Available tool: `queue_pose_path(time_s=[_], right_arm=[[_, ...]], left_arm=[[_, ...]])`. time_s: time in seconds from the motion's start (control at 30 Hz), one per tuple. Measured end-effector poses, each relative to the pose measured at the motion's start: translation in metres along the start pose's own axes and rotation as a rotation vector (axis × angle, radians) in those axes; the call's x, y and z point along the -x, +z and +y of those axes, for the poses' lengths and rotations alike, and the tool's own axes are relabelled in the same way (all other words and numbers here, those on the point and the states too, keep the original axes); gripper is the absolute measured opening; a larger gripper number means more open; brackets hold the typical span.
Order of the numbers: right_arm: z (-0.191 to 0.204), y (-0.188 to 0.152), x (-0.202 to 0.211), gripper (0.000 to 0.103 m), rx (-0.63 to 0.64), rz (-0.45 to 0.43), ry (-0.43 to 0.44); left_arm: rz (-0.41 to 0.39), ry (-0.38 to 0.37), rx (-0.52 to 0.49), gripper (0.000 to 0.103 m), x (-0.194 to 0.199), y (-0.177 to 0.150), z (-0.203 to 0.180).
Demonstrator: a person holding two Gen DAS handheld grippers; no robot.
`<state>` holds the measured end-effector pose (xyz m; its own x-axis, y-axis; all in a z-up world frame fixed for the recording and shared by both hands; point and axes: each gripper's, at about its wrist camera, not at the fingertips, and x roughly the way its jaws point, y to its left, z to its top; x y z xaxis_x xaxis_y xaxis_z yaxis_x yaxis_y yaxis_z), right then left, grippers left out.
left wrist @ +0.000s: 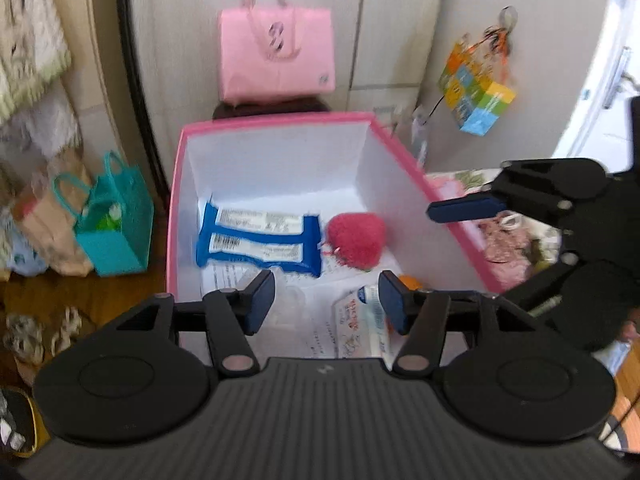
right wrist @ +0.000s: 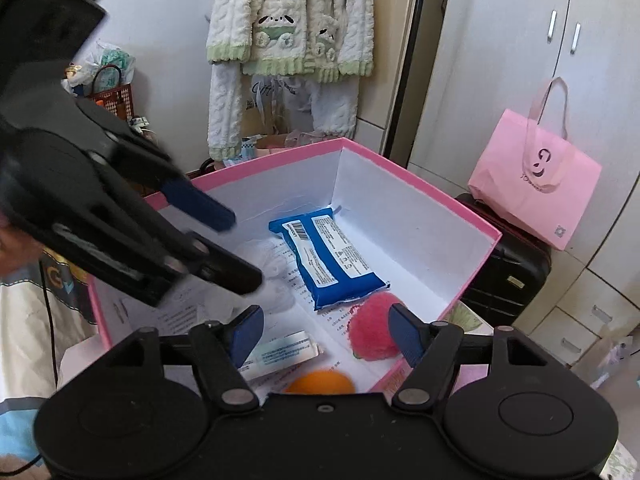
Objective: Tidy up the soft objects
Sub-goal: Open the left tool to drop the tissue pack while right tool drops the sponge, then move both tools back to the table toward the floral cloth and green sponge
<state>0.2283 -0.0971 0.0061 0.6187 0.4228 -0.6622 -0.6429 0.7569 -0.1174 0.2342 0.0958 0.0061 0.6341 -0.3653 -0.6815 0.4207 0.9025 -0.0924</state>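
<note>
- You are holding the left gripper (left wrist: 327, 302) low in the left wrist frame, over the near edge of the pink box (left wrist: 280, 121); its jaws are standing spread, pinching nothing.
- Your right gripper (right wrist: 326, 332) is also hanging with jaws apart and empty, above the box's near right corner.
- The pink fluffy ball (right wrist: 375, 326) is lying on the box floor, just beside the blue packet (right wrist: 328, 256) at centre frame.
- An orange ball (right wrist: 320, 383) is sitting at the bottom edge, near a small white carton (right wrist: 282, 354).
</note>
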Motion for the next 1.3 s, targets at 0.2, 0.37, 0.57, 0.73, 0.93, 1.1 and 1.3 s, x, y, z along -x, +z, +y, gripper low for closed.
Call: queue_pose_path(time_s=[0.2,0.37,0.57,0.73,0.93,1.1,1.3], right_arm=[[0.013,-0.002,0.029,0.074,0.01,-0.003,-0.018],[0.025,-0.006,0.053,0.078,0.029,0.01,-0.088],[0.033,-0.013,0.085,0.078,0.042,-0.014,-0.099],[0.038,-0.021,0.118,0.078,0.036,-0.037,-0.08],[0.038,-0.04,0.162,0.079,-0.002,-0.054,-0.05],[0.034,-0.065,0.192,0.079,-0.019,-0.07,-0.066],[0.03,-0.098,0.218,0.079,-0.045,-0.071,-0.127]], left_arm=[[-0.083,0.019,-0.04,0.058,0.048,-0.006,-0.015],[-0.09,-0.016,-0.049,0.059,0.073,-0.012,-0.026],[-0.083,-0.028,-0.075,0.06,0.096,-0.024,-0.046],[-0.091,-0.03,-0.088,0.061,0.117,-0.033,-0.064],[-0.083,-0.04,-0.107,0.062,0.137,-0.046,-0.085],[-0.063,-0.05,-0.149,0.063,0.142,-0.057,-0.105],[-0.028,-0.088,-0.208,0.063,0.14,-0.068,-0.13]])
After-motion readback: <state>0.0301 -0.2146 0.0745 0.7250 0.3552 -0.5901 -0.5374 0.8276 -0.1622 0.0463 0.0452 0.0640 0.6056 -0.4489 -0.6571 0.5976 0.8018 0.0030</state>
